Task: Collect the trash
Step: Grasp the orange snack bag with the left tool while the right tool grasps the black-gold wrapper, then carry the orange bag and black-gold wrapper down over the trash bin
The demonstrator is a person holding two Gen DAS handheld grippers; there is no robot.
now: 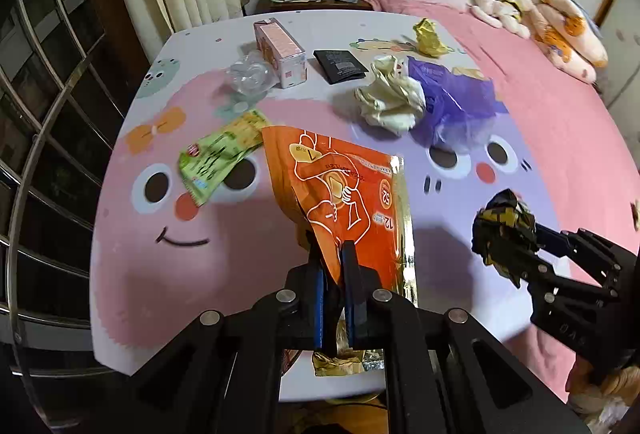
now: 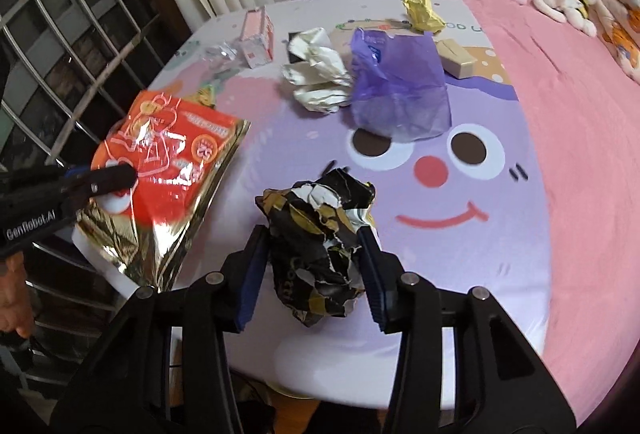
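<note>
Orange wrapper (image 1: 348,193) between hand-held gripper (image 1: 334,254) pads

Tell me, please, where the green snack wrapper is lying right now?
In the left wrist view, the green snack wrapper lies flat on the table, left of the orange pouch held in the left gripper.

Cartoon-face table (image 1: 120,266) carries a pink carton (image 1: 280,51); black sachet (image 1: 340,65) beside it; green wrapper (image 1: 218,153), white crumpled paper (image 1: 390,97), purple bag (image 1: 452,93), yellow wrapper (image 1: 428,37) scattered across.
</note>
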